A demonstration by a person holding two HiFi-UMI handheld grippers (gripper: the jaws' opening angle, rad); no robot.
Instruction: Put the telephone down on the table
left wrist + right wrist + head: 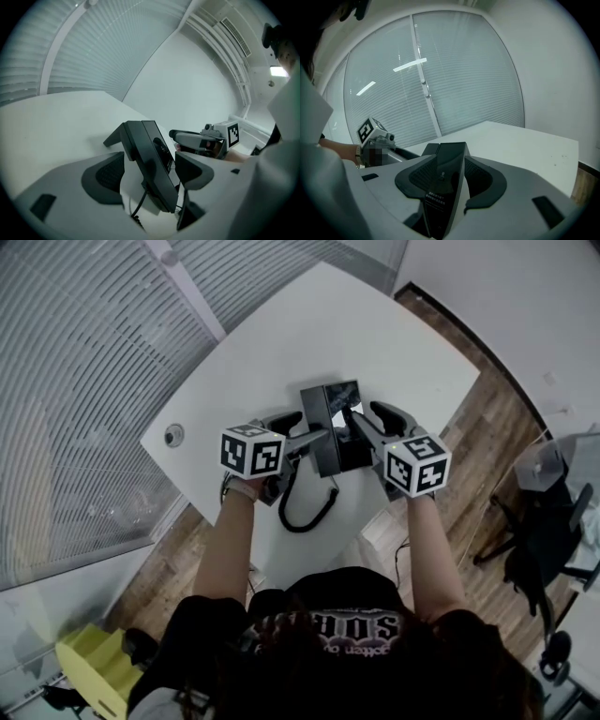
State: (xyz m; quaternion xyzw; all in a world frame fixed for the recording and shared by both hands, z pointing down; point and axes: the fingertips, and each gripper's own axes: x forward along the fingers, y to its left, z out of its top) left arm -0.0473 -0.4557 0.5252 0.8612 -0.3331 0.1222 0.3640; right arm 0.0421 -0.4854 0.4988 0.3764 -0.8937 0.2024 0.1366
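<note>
A black telephone (330, 423) stands tilted over the white table (281, 343), its coiled cord (305, 507) trailing toward me. My right gripper (364, 418) comes at it from the right. In the right gripper view the telephone (445, 187) is edge-on, and my right gripper (450, 178) is shut on it, both pads against its sides. My left gripper (305, 430) reaches in from the left. In the left gripper view the telephone (147, 150) leans between the wide-spread jaws of my left gripper (150, 171), with a white gap beside the left pad (108, 176).
A round cable grommet (173, 435) sits near the table's left corner. Slatted blinds (84, 381) fill the left side. A black office chair (544, 521) stands on the wood floor at right, and a yellow object (94, 667) lies at lower left.
</note>
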